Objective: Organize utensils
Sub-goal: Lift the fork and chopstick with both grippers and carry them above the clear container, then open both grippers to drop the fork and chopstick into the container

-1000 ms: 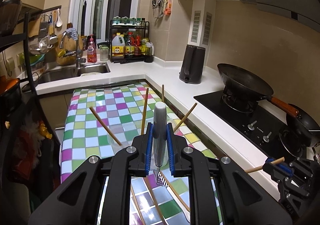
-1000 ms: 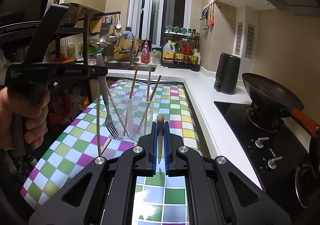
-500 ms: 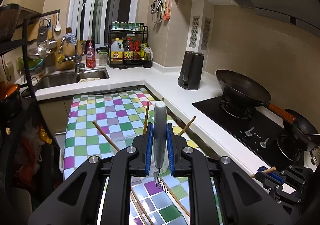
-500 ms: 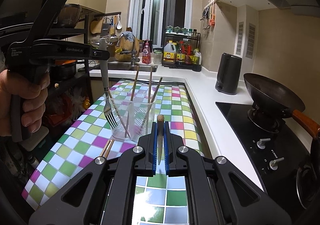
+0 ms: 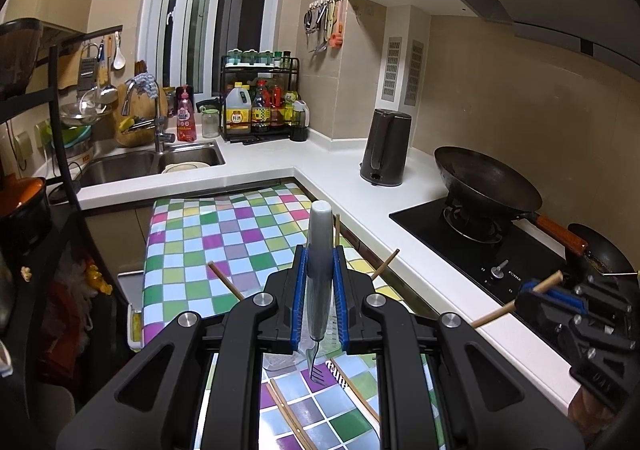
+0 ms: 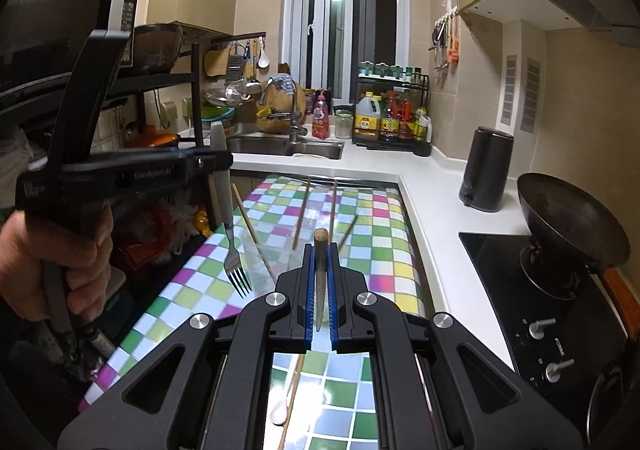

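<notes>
Above the checkered cloth [image 6: 372, 218], our left gripper [image 5: 320, 290] clenches a fork [image 6: 236, 250], tines toward 6 o'clock. Our right gripper [image 6: 320, 290] clamps a chopstick [image 6: 320, 278].

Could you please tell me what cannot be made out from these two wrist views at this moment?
- Clear cup: right wrist view, base hidden behind the right gripper.
- Held chopstick: lower end hidden behind that gripper's body.
- Fork tines: left wrist view, small, partly behind the left gripper.
- Bottle labels: too small to read.
</notes>
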{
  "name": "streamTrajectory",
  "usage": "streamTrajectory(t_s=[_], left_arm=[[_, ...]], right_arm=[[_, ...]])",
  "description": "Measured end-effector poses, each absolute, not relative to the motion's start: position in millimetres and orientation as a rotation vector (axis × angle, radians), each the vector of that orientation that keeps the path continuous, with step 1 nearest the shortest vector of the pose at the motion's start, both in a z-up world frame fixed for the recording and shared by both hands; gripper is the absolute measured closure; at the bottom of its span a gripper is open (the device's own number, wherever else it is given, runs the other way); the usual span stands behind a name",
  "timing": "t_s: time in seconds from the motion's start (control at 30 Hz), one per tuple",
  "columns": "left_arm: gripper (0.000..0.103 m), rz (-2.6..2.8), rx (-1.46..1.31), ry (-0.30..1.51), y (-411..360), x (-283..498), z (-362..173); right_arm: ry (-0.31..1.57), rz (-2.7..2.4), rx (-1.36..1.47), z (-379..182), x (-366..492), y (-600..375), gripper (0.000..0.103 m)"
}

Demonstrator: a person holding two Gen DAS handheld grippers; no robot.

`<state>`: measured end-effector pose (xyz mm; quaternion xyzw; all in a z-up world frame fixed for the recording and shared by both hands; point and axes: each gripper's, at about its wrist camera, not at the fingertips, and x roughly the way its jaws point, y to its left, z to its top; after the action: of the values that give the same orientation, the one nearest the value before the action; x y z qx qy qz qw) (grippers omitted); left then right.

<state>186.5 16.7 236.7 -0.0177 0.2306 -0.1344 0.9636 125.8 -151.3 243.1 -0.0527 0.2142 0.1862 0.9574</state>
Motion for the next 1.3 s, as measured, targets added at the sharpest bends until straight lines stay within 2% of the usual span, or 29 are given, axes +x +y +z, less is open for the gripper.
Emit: streamTrajectory(t_s=[0.37,0.5,0.77,1.3], left_arm=[[0.090,-0.270,-0.038,0.440,22,208,266],[0.090,-0.268,-0.037,0.423,21,219,274],[0.090,-0.240,-0.056,0.437,26,251,263],[0.090,-0.205,-0.065,0.565,29,291,187]], right_arm=[[0.377,0.419,-0.154,312,165,-122,0.097],[0.397,0.433,-0.171,319,187,-109,0.097],[0.512,0.437,-0.146,295,232,-104,0.097],[0.692,0.398,-0.140,242,286,-92,0.097]])
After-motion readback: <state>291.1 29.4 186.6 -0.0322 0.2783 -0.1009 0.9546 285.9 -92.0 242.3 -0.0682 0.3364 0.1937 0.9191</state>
